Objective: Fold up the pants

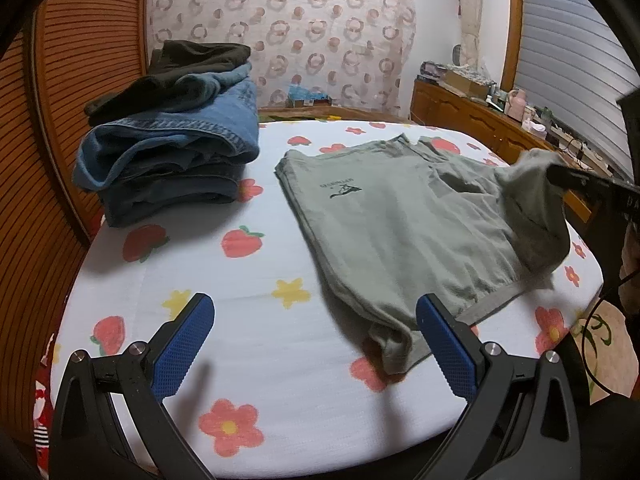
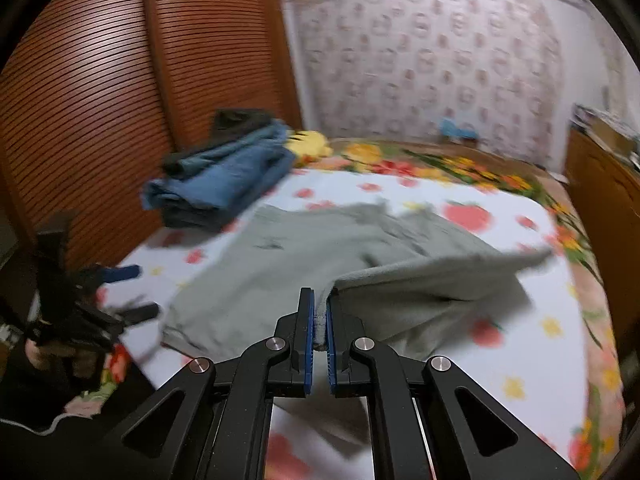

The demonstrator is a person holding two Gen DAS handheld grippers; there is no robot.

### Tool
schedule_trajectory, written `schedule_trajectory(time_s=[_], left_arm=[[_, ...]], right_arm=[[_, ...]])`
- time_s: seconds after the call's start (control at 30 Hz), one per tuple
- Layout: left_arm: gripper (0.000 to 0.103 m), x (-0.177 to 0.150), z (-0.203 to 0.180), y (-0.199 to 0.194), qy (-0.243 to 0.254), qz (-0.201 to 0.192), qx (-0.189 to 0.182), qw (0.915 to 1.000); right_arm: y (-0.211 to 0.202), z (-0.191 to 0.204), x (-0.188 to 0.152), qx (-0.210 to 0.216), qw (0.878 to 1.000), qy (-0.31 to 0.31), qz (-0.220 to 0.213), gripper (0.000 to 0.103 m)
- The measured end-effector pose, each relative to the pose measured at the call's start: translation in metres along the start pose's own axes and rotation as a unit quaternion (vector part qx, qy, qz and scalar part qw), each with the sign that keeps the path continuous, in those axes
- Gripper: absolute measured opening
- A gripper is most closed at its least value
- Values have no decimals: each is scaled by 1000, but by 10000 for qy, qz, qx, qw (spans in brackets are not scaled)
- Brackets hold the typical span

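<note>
**Right tool lifts a corner of the pants**

My right tool (image 2: 319, 316) is clamped on an edge of the grey pants (image 1: 400, 224), raising it off the bed (image 1: 256, 344). My left tool (image 1: 314, 326) hangs spread wide, holding nothing, beside their near end.

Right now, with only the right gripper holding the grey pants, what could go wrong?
1. The right gripper pinches only an edge of the grey pants; the cloth could slip out mid-fold.
2. The left gripper is open and holds nothing, so the near corner, already rumpled, may drag.
3. The stack of folded clothes lies close beside them.
</note>
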State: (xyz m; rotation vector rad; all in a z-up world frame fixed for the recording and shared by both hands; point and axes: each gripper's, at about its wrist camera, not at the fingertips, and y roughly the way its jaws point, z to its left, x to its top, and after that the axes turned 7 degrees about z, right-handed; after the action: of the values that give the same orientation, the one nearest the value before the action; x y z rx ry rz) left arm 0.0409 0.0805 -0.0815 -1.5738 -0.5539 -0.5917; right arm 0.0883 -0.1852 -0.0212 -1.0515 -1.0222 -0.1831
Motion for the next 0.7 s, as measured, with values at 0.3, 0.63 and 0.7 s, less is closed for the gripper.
schedule_trajectory(time_s=[0.3,0.63,0.7], left_arm=[[102,-2,13,-5,-126,-29,59,9999],[102,9,-2,0,45,-60,-68,9999],[102,14,-9,2,117,-77,-115,9998]], right_arm=[[37,32,11,798,9960,-347,216,5],[31,3,3,403,9990,-101,174,24],[25,-2,-2,236,9997,-40,102,28]])
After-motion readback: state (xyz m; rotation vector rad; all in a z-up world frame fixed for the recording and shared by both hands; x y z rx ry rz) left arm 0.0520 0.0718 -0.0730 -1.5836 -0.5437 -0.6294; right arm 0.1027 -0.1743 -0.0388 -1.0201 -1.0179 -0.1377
